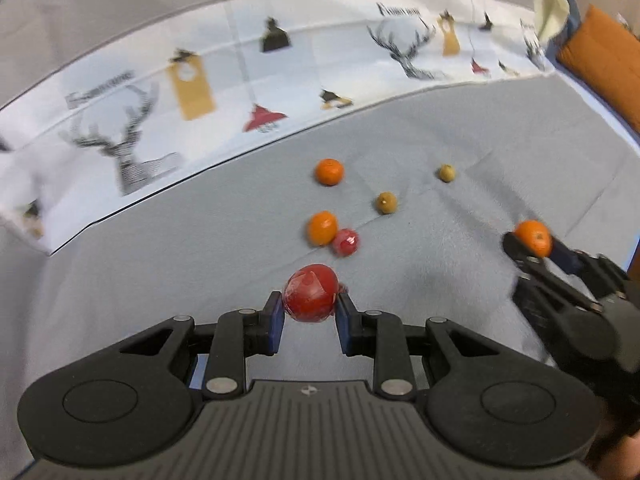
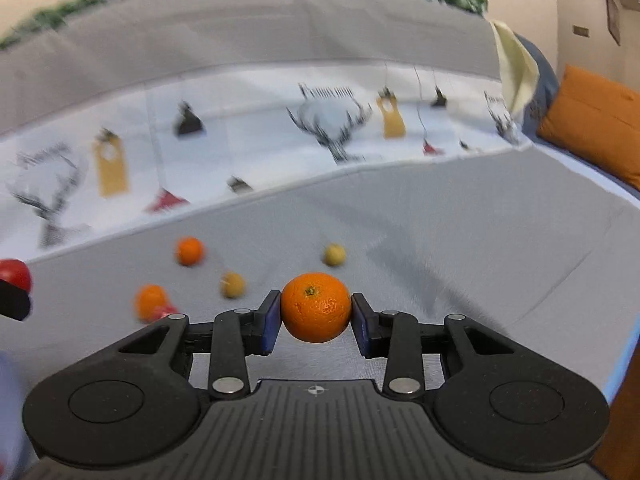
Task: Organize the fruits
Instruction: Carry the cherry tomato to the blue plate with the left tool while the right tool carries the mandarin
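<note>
My left gripper (image 1: 311,314) is shut on a red wrapped fruit (image 1: 310,294), held above the grey cloth (image 1: 200,248). My right gripper (image 2: 316,318) is shut on an orange (image 2: 316,307); in the left wrist view that orange (image 1: 534,237) shows at the right. On the cloth lie two oranges (image 1: 329,171) (image 1: 322,227), a smaller red wrapped fruit (image 1: 346,242) touching the nearer orange, and two small brownish-yellow fruits (image 1: 386,203) (image 1: 447,172). The right wrist view shows the far orange (image 2: 189,251), the near orange (image 2: 150,302) and both small fruits (image 2: 233,285) (image 2: 334,255).
A white cloth printed with deer heads and tags (image 1: 200,88) lies beyond the grey cloth. An orange cushion (image 2: 596,124) and a cream fabric (image 2: 514,76) sit at the far right. The grey cloth to the right of the fruits is bare.
</note>
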{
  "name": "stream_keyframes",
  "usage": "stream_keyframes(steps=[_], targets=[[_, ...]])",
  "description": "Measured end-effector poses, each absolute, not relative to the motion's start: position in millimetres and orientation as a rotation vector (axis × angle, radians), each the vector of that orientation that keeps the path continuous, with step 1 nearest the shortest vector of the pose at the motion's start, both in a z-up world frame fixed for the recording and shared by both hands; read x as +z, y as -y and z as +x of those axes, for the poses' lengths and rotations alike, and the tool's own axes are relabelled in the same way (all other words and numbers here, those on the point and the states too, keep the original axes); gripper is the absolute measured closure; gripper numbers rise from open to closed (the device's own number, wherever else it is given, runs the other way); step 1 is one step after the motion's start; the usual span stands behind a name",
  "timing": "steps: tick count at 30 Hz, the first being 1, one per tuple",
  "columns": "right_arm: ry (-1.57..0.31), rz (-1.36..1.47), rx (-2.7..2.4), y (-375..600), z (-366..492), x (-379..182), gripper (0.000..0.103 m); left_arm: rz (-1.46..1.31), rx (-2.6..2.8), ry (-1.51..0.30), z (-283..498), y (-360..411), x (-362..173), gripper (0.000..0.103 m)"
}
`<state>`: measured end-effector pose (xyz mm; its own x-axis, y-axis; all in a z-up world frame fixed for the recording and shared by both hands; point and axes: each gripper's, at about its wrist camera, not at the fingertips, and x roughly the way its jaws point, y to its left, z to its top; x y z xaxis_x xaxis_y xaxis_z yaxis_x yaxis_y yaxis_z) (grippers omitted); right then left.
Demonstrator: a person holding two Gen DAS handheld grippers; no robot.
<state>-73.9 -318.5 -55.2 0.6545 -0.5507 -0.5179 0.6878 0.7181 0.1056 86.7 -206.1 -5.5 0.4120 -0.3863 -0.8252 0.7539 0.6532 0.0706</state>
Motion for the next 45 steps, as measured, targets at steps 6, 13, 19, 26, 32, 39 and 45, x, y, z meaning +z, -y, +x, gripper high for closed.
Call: stream_keyframes(steps=[6,13,19,26,32,39,45], targets=[[-0.395,0.280,-0.602,267,-136,4,0.065,0.426,-0.713,-0.871,50,138,30,0.073],[-0.366,0.312,-0.481,213,-177,43,0.065,0.350,-0.703,-0.873,13,69,54,0.073],[-0.359,0.284,-0.370,168,-185,60,0.064,0.292,-0.685,-0.843,-11,27,67,0.073],[-0.365,0.222,-0.298,133,-183,70,0.065,0.256,-0.644,-0.838,-19,-13,70,0.073],[-0.378,0.188,-0.271,120,-177,73,0.064,0.221,-0.600,-0.850,-13,-36,66,0.073],[-0.405,0.175,-0.258,113,-169,70,0.064,0.198,-0.569,-0.876,-2,-47,60,0.073],[-0.424,0.175,-0.253,112,-162,67,0.064,0.189,-0.563,-0.884,6,-49,57,0.073]])
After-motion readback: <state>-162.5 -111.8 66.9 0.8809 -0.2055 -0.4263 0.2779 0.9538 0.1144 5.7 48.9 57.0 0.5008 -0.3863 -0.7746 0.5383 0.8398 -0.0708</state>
